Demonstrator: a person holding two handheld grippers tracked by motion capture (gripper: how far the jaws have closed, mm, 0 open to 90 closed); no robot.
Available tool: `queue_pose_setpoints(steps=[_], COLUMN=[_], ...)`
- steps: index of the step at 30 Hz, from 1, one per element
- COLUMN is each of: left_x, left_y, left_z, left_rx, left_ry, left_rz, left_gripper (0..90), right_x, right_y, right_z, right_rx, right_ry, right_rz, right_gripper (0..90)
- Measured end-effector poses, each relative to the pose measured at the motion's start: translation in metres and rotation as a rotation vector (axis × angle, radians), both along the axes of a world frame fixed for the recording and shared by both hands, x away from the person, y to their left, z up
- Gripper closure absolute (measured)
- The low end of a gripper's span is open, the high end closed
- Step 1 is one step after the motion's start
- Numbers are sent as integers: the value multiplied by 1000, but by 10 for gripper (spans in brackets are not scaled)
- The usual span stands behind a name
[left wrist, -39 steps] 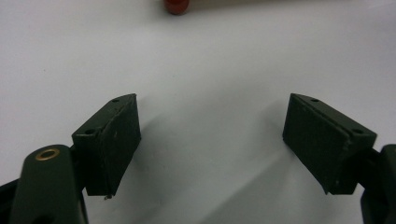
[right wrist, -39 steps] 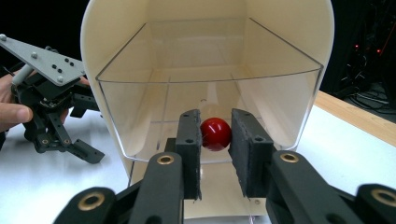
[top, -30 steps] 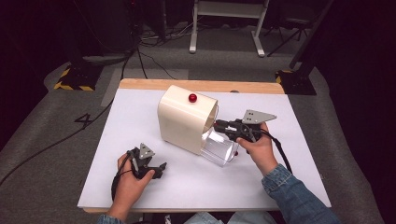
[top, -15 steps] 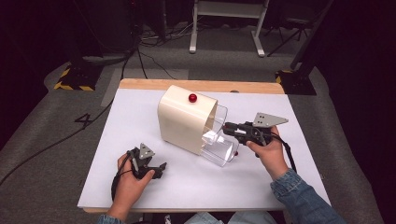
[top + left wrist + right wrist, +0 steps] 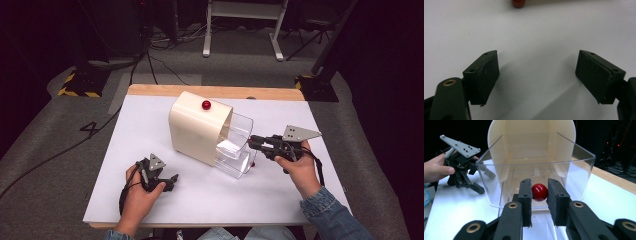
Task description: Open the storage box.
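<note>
A cream housing stands mid-table with a red knob on its top. A clear plastic drawer sticks out of its right side. In the right gripper view the drawer's front wall is close ahead, and a red ball knob sits at its base. My right gripper is shut on that knob; in the high view the right gripper meets the drawer's front. My left gripper rests on the table near the front left, with its jaws wide open around bare table.
The white tabletop has a wooden far edge. A small red round piece shows at the housing's base in the left gripper view. Cables and stand legs lie on the floor beyond the table.
My right gripper has moved right with the red knob, and the clear drawer has slid farther out of the cream housing. The left gripper has stayed put.
</note>
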State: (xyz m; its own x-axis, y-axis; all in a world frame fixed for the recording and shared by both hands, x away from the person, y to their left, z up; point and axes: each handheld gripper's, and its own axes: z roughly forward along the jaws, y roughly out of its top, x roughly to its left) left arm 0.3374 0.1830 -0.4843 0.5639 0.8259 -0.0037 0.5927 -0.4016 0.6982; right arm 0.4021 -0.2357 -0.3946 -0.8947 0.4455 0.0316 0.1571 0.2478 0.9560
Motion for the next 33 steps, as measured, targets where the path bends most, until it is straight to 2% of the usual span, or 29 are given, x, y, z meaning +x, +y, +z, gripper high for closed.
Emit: queue_pose_setpoints(steps=[13,16,27,33], left_x=[0,0,0,0], left_y=[0,0,0,0], left_z=[0,0,0,0], left_rx=[0,1,1,1], left_ry=[0,0,-2,0], left_rz=[0,0,0,-1], left_gripper=[192,192,192,192], right_x=[-2,0,-7,-9], right_y=[-8,-8,-12,-18], right_z=[-5,-8,-7,-8], right_rx=[2,-14,-48,-27], right_ry=[23,38,31,45], right_rz=[-2,-13,-15,-21], right_gripper=[740,683,644,628])
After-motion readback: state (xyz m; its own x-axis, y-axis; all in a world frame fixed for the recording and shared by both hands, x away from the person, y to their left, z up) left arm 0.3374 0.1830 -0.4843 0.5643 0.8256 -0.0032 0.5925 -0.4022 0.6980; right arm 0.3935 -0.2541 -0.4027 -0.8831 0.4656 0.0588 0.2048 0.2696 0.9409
